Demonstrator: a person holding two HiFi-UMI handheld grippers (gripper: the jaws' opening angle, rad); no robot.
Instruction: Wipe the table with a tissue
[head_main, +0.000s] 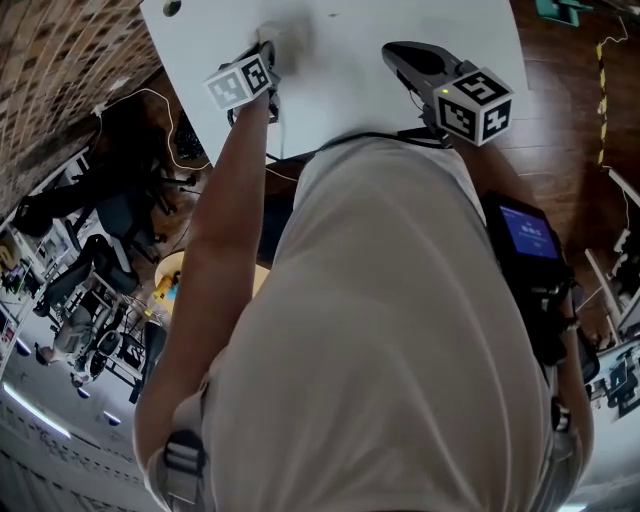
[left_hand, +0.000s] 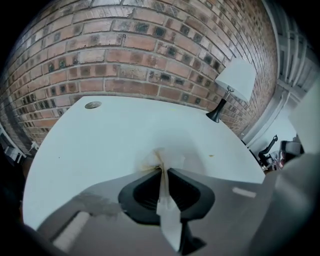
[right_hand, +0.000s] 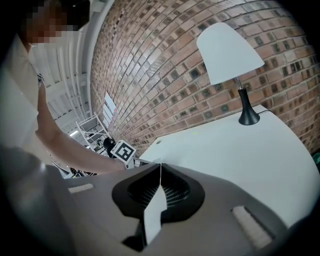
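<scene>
White table (left_hand: 100, 140) against a brick wall (left_hand: 125, 50), wood floor (head_main: 560, 120) beside it.

Left gripper (left_hand: 162, 169): jaws clamped on the tissue (left_hand: 159, 159). A thin white strip of it runs back between the pads. The crumpled end sticks out past the tips and presses on the tabletop near the middle. Brownish smear on the wad's left edge. Gripper is pitched steeply down at the surface.

Right gripper (right_hand: 160, 166): jaws together, nothing between them. It sits over the table's near edge, off to the right, well apart from the tissue.

Outward: small speck (left_hand: 211, 155) on the table right of the wad. Round cable hole (left_hand: 93, 105) near the far left corner. White-shade lamp (left_hand: 235, 82) with black base at the far right corner, by the wall. Person's left forearm (head_main: 225, 220) reaches out over the table edge to the left gripper.
</scene>
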